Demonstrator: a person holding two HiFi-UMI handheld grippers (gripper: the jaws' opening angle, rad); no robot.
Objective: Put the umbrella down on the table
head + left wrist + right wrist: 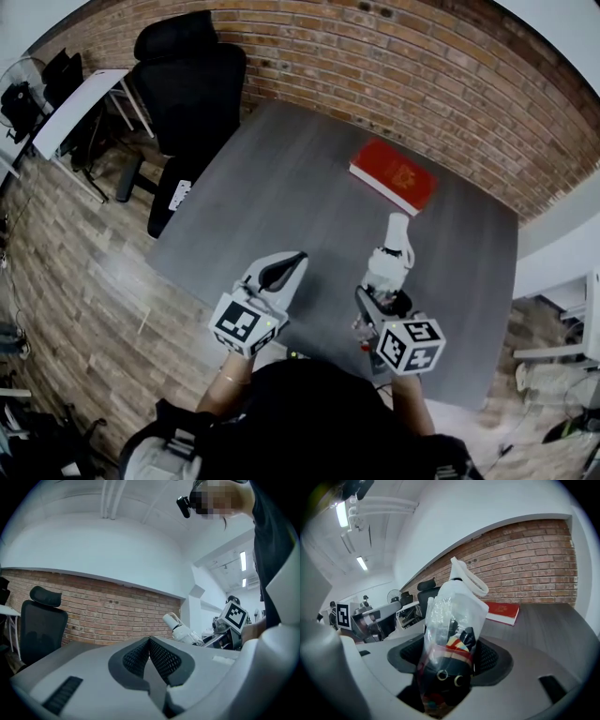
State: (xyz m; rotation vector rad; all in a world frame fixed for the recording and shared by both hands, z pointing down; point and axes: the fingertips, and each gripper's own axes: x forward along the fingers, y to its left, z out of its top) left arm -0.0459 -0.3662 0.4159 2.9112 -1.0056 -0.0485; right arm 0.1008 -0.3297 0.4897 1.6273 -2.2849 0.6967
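Above the grey table (281, 187), the right gripper (382, 305) clamps a plastic-sleeved umbrella (392, 253); the left gripper (292, 262) has ribbed jaws pressed together, empty.

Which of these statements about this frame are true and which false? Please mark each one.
1. The right tongs are shut on the umbrella. True.
2. The left tongs grip the red book. False: they are shut with nothing between them, and the book lies on the table, apart from both tongs.
3. The umbrella lies released on the table. False: it is held in the right tongs, wrapped in clear plastic.
4. A black chair stands by the table. True.
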